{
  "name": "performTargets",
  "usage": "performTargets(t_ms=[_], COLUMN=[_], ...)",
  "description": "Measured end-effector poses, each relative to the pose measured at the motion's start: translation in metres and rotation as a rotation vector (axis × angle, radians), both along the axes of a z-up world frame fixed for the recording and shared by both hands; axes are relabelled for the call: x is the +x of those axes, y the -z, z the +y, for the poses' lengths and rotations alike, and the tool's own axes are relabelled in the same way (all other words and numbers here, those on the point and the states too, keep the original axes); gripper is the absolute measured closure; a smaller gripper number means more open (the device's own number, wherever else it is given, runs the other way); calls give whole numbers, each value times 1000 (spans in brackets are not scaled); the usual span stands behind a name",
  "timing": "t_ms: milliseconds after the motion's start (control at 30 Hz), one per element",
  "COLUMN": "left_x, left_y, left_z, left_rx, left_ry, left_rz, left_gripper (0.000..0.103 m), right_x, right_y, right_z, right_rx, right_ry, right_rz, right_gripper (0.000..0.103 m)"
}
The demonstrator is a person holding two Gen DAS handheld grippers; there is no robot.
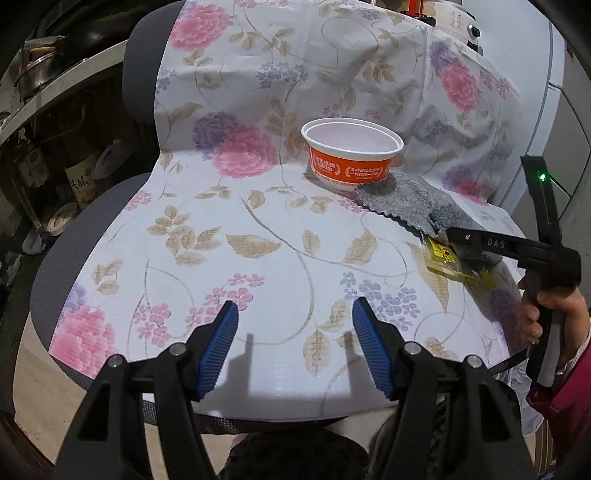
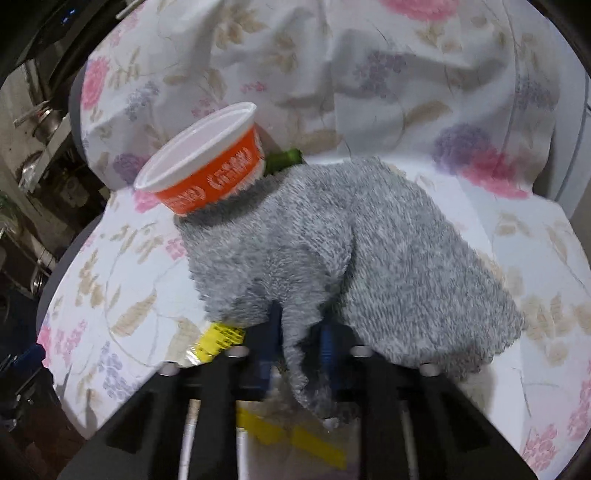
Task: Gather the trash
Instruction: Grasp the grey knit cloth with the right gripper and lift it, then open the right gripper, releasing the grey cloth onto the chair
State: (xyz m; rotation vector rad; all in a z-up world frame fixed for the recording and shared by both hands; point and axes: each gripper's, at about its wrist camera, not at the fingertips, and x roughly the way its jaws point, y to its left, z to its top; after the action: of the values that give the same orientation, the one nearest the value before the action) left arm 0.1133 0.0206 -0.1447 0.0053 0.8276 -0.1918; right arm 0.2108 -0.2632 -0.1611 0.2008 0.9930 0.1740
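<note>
An empty orange-and-white paper cup [image 1: 351, 155] [image 2: 207, 166] stands on a chair draped in a floral cloth [image 1: 258, 240]. A grey fluffy rag [image 1: 406, 201] [image 2: 369, 251] lies to the cup's right, touching its base. My right gripper [image 2: 297, 339] [image 1: 452, 236] is shut on a raised fold at the rag's near edge. A clear wrapper with yellow print [image 1: 443, 258] [image 2: 221, 338] lies partly under the rag and the gripper. Something green [image 2: 286, 158] peeks out behind the cup. My left gripper [image 1: 294, 306] hangs open over the front of the seat with nothing between its fingers.
A person's hand [image 1: 554, 306] in a pink sleeve holds the right gripper's handle. Left of the chair stands a shelf with pots [image 1: 40, 62], bottles [image 1: 79, 177] and tape rolls [image 1: 61, 221]. A white appliance [image 1: 458, 18] sits behind the chair back.
</note>
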Motion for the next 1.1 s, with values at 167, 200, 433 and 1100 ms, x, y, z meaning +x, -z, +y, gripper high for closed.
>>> performTargets(t_ms=[167, 200, 433, 1100], left_x=[-3, -4, -12, -17], left_y=[-4, -5, -12, -12], left_z=[-2, -2, -12, -54], left_rx=[-1, -1, 5, 23], left_ry=[5, 6, 30, 108], left_rz=[-10, -12, -25, -38], left_gripper=[40, 40, 40, 40], right_x=[-17, -20, -44, -98], right_y=[-38, -46, -115, -67], right_z=[6, 4, -21, -116], right_rx=[-52, -45, -24, -74], right_ry=[-26, -24, 40, 228], right_rz=[-130, -149, -326, -146], right_gripper=[91, 91, 91, 87])
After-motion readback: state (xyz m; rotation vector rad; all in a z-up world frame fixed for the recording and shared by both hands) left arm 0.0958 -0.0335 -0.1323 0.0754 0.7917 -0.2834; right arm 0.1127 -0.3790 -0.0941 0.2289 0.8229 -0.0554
